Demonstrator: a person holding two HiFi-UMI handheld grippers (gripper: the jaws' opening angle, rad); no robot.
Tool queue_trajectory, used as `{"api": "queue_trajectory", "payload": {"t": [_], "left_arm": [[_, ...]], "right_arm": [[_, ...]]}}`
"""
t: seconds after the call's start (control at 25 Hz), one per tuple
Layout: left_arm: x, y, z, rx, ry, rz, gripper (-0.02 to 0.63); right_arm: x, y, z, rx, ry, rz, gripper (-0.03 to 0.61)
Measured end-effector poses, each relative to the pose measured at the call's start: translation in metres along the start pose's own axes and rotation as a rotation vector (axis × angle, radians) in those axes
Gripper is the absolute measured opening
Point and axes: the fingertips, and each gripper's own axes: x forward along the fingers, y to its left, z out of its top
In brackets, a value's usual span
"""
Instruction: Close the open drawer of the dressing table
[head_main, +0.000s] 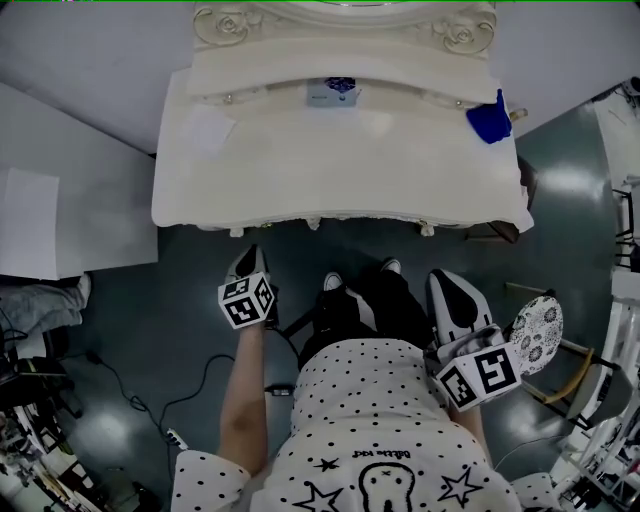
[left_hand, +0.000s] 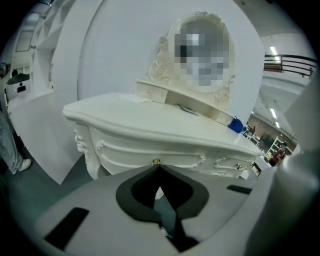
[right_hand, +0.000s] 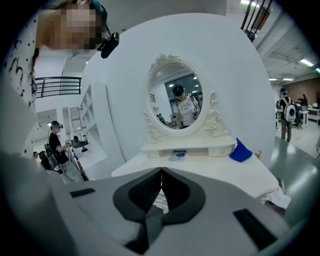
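The cream dressing table (head_main: 340, 170) stands ahead of me, its oval mirror (right_hand: 176, 95) at the back. In the left gripper view its carved front (left_hand: 130, 150) shows a drawer with a small gold knob (left_hand: 157, 161), and that drawer front looks flush with the frame. My left gripper (head_main: 250, 258) hangs a short way in front of the table's left half, shut and empty, with its tips (left_hand: 159, 166) pointing at the knob. My right gripper (head_main: 443, 283) is held back near my body, also shut with nothing in it (right_hand: 161, 170).
A blue pouch (head_main: 489, 122) lies at the table's back right and a small box (head_main: 332, 94) sits on the mirror shelf. A patterned stool (head_main: 537, 335) stands to my right, white panels (head_main: 60, 200) to the left, and cables (head_main: 130, 400) cross the floor. My feet (head_main: 333, 283) are near the table.
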Motion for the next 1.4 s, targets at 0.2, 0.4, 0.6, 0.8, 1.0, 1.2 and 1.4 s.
{"api": "queue_trajectory", "payload": {"t": [0.2, 0.4, 0.6, 0.8, 1.0, 1.2, 1.4], "left_arm": [[-0.054, -0.007, 0.053, 0.029, -0.158, 0.011, 0.012], [-0.106, -0.04, 0.108, 0.097, -0.299, -0.031, 0.012], [-0.159, -0.073, 0.152, 0.149, -0.416, -0.046, 0.012], [-0.211, -0.105, 0.185, 0.139, -0.552, -0.099, 0.012], [-0.246, -0.136, 0.198, 0.157, -0.636, -0.139, 0.012], [-0.255, -0.158, 0.191, 0.175, -0.644, -0.165, 0.012], [-0.249, -0.173, 0.173, 0.171, -0.608, -0.207, 0.012]], "right_arm": [[0.006, 0.01, 0.003, -0.007, -0.015, 0.043, 0.009], [0.013, 0.018, 0.007, -0.015, -0.035, 0.088, 0.009], [0.017, 0.029, 0.013, -0.033, -0.052, 0.145, 0.009], [0.017, 0.037, 0.023, -0.048, -0.075, 0.178, 0.009], [0.013, 0.038, 0.027, -0.048, -0.086, 0.188, 0.009], [0.015, 0.042, 0.027, -0.042, -0.097, 0.202, 0.009], [0.017, 0.049, 0.03, -0.057, -0.106, 0.225, 0.009]]}}
